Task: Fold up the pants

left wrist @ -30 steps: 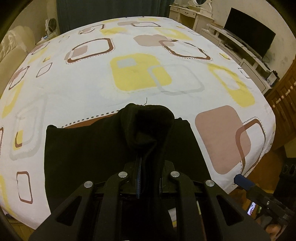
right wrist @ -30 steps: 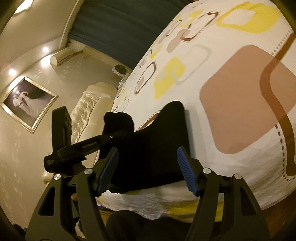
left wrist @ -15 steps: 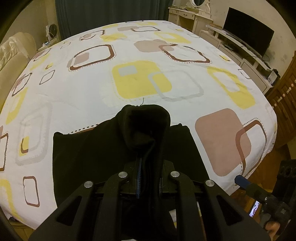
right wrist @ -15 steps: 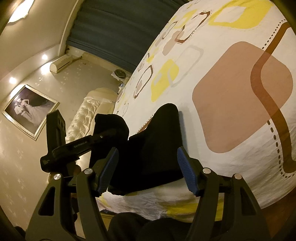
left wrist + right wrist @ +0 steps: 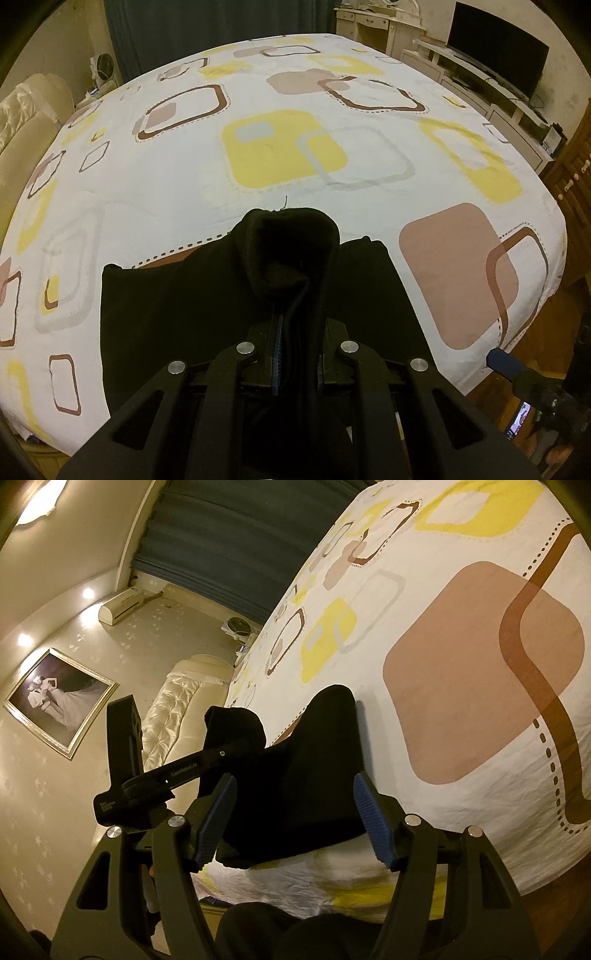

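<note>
Left wrist view: the left gripper (image 5: pixel 295 332) is clenched on a bunched fold of the black pants (image 5: pixel 166 306), which lie on the bed (image 5: pixel 295 147) near its edge. They look soft, limp and light.

Right wrist view: the right gripper (image 5: pixel 295 812) hovers released beside the pants (image 5: pixel 306 775); a hem corner looks best to grip.

Patterned bed (image 5: pixel 295 155); black pants (image 5: pixel 177 295) at its near edge.
</note>
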A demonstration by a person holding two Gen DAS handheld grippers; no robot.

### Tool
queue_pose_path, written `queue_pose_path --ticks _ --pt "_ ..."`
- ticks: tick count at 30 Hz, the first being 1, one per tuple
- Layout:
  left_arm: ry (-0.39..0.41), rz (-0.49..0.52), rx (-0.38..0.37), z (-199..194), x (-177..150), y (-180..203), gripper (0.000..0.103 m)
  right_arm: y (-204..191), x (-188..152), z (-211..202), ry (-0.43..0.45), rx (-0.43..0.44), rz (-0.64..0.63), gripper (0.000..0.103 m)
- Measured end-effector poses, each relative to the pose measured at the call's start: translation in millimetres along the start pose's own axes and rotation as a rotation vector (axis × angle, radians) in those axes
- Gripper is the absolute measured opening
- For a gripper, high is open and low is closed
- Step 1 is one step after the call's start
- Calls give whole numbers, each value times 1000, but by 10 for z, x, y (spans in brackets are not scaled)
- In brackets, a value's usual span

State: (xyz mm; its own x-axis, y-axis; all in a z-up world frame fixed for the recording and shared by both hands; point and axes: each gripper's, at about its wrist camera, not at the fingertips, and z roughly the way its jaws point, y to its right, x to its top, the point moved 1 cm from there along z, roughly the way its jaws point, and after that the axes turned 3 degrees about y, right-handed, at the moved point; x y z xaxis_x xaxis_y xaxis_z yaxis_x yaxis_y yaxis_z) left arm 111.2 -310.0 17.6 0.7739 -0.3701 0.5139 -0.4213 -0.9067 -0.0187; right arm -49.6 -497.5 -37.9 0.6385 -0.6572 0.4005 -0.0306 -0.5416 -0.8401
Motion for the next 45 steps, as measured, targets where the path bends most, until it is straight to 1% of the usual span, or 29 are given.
queue_pose_path --ticks 2,8,23,29,35,38,43,44,45 --pt "-1 2 7 14 -6 21 13 3 -1 -2 1 -1 3 66" --pt "8 32 61 70 -58 160 13 17 -22 -2 3 0 12 66" --pt "6 71 169 341 -174 418 13 112 -41 -30 17 -3 34 66" --pt "16 92 214 420 -223 519 13 165 -41 -73 25 -5 46 66" --pt "26 132 263 488 -282 630 15 219 -44 -98 30 -12 57 66" --pt "30 146 276 513 -308 672 16 226 -40 -121 33 -14 59 66" --pt "39 157 274 501 -325 743 21 237 -11 -153 42 -18 61 66" --pt "43 161 270 491 -329 762 27 234 -12 -158 43 -19 61 66" --pt "46 165 263 476 -336 785 36 230 -10 -163 44 -20 61 66"
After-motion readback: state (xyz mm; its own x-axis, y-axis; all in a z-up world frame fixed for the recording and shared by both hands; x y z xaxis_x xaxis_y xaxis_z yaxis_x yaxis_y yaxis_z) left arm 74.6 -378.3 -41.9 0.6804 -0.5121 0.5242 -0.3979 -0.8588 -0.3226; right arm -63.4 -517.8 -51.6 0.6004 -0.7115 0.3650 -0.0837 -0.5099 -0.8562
